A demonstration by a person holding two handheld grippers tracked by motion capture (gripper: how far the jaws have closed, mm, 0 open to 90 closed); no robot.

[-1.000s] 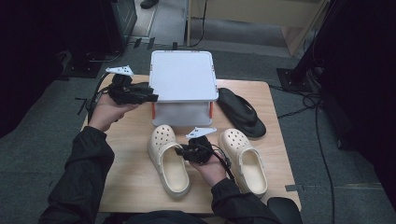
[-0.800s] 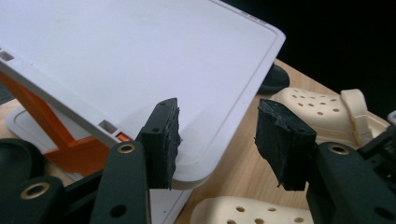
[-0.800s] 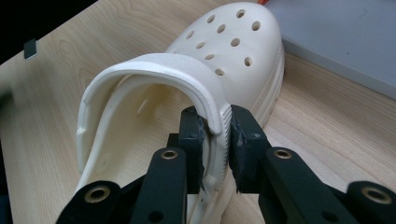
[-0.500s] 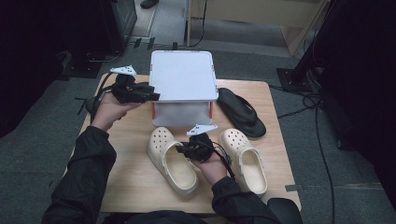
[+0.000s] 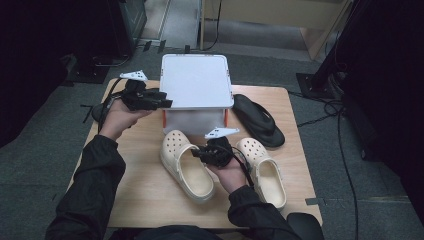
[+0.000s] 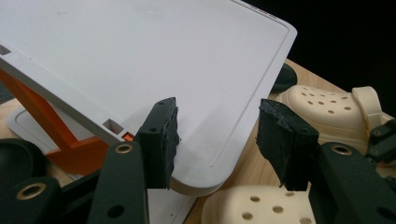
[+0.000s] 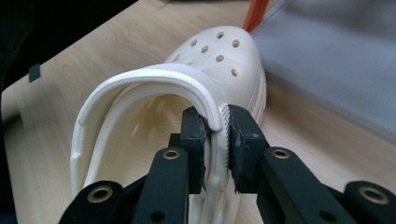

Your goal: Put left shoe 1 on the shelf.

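Here, low in the centre of the high view, the right hand-held gripper is clenched on the rim of the left cream clog; in the right gripper view its pads pinch the sidewall right where the strap meets it. That clog lies on the bench at lower centre, toe toward the box, and its mate, the right cream clog, rests just beside it to the right.

Farther up, at centre left, the left hand-held gripper hangs released, its jaws apart at the near corner of the white lid, which looks tilted up off the storage box. A black flip-flop lies right of the box.

The step in hand seems to be putting the clog into the box. To do it well, the grip should stay firm on the thin rim, since the shoe could swing from it. The lid needs a sure hold and enough lift before the clog is carried over the box edge, toe first.
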